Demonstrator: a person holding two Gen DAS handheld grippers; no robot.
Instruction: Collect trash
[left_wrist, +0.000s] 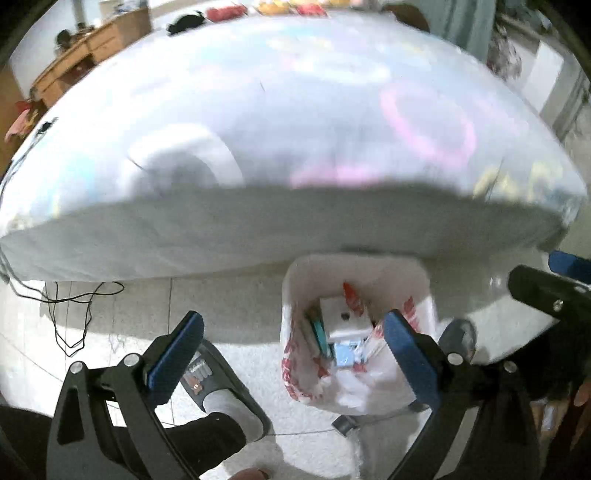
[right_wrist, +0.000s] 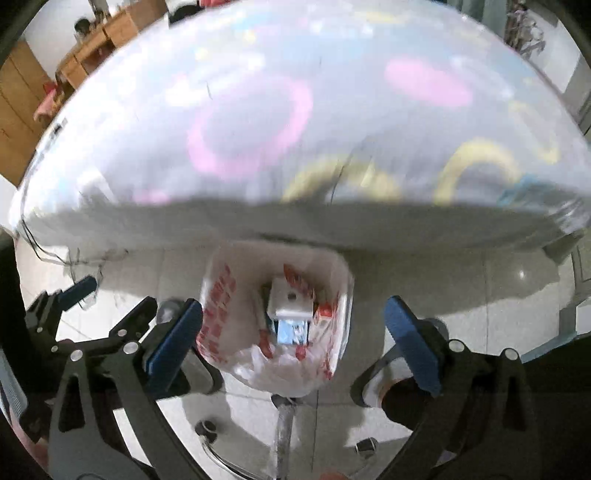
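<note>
A white trash bin lined with a red-printed plastic bag (left_wrist: 354, 332) stands on the floor below the table edge; it also shows in the right wrist view (right_wrist: 275, 321). Inside lie a white box (left_wrist: 345, 315), a teal item and blue packaging (left_wrist: 345, 356). My left gripper (left_wrist: 291, 354) is open and empty, its right finger over the bin's rim. My right gripper (right_wrist: 293, 339) is open and empty, spread around the bin from above. The left gripper's fingers (right_wrist: 74, 291) show at the left of the right wrist view.
A table with a white cloth printed with pink and yellow rings (left_wrist: 295, 129) overhangs the bin. A person's slippered foot (left_wrist: 221, 391) and black cables (left_wrist: 74, 314) lie on the tiled floor. A wooden desk (left_wrist: 85, 55) stands far left.
</note>
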